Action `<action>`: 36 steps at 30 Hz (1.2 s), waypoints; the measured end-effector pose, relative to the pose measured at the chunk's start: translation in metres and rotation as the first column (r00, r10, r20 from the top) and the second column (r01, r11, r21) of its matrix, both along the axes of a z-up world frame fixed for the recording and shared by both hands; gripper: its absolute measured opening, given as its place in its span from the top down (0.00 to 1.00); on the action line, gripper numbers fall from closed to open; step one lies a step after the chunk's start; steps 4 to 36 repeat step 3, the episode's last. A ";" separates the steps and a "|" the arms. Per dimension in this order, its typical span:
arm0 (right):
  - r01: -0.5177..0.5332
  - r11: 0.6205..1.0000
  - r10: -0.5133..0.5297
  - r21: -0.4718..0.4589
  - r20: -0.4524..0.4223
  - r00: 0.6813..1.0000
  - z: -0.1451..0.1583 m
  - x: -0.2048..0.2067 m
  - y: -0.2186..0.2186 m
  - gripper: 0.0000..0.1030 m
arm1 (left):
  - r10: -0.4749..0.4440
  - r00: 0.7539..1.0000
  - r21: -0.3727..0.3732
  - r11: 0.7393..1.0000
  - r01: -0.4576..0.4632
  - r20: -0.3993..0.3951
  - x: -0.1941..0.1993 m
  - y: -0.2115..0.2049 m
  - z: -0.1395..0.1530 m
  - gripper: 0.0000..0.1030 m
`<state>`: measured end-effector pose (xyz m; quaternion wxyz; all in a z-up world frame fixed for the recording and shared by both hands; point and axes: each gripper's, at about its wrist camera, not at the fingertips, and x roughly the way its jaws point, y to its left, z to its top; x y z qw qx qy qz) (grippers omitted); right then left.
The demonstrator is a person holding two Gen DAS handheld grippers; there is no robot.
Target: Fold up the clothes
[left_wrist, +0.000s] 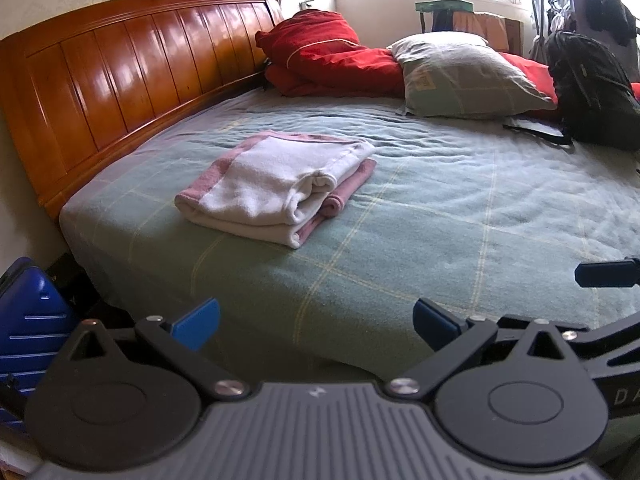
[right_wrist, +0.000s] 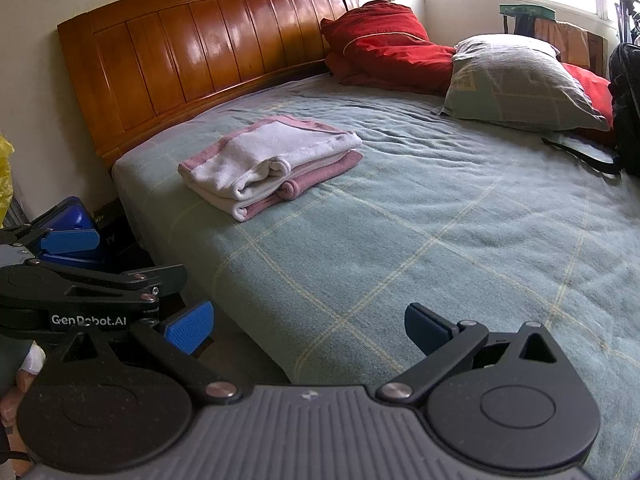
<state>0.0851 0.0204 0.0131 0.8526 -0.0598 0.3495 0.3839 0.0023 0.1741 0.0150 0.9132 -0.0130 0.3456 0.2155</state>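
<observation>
Towel [left_wrist: 276, 188], pink and white, lies folded into a compact stack on the bed [left_wrist: 440, 240], toward the headboard [left_wrist: 120, 80] side and near the mattress edge.

Left wrist view: left claw [left_wrist: 316, 322] spread wide, nothing between its blue pads; it hangs off the bed edge, well apart from the towel. A blue fingertip of the right claw shows at the right border. Fold looks finished, so the task appears close to done. If any step is left, it is likely tidying: come in low from the near side, pinch the loose rolled edge through all layers, and press flat without dragging the stack.

Right wrist view: right claw [right_wrist: 308, 326] also spread wide and empty, back from the towel. Left claw sits beside it at lower left. Bed cover is green with pale check lines, slightly rumpled. Red bedding [right_wrist: 384, 44], a grey-green pillow [right_wrist: 520, 80] and a black backpack [right_wrist: 626, 108] lie at the far side; bright window behind. Blue suitcase [left_wrist: 28, 328] on the floor beside the bed.
</observation>
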 end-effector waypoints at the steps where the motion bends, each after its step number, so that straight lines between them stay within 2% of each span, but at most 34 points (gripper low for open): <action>1: 0.000 1.000 0.000 0.000 0.000 1.000 0.000 0.000 0.000 0.00 | 0.000 1.000 -0.001 1.000 0.000 0.000 0.000 0.000 0.000 0.01; 36: 0.001 1.000 -0.001 0.001 0.001 1.000 0.000 -0.001 0.000 0.00 | -0.001 1.000 -0.003 1.000 0.001 -0.001 0.000 0.000 0.000 0.01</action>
